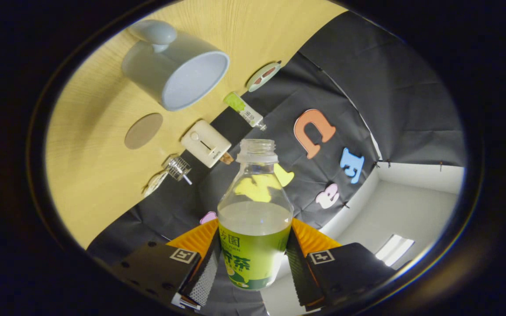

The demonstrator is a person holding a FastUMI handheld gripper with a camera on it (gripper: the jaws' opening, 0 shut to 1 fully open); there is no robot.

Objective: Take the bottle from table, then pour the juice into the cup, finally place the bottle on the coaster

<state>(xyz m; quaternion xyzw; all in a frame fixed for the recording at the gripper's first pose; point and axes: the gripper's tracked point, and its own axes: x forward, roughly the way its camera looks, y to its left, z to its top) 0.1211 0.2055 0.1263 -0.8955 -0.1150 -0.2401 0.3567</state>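
There is one gripper [253, 263], and its two fingers [204, 267] press on one open bottle [254, 219] from both sides. On the wooden table [90, 175] stands one white cup [176, 66]. Two round coasters are there: one brown coaster [143, 131] and one patterned coaster [264, 76]. There is also one small white box [205, 143], one second small bottle [243, 109] lying down, and one little metal piece [178, 168].

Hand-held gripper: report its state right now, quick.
Hand-held gripper: closed on the uncapped juice bottle, both fingers pressing its labelled sides; the bottle is lifted and tilted, its mouth toward the cup.
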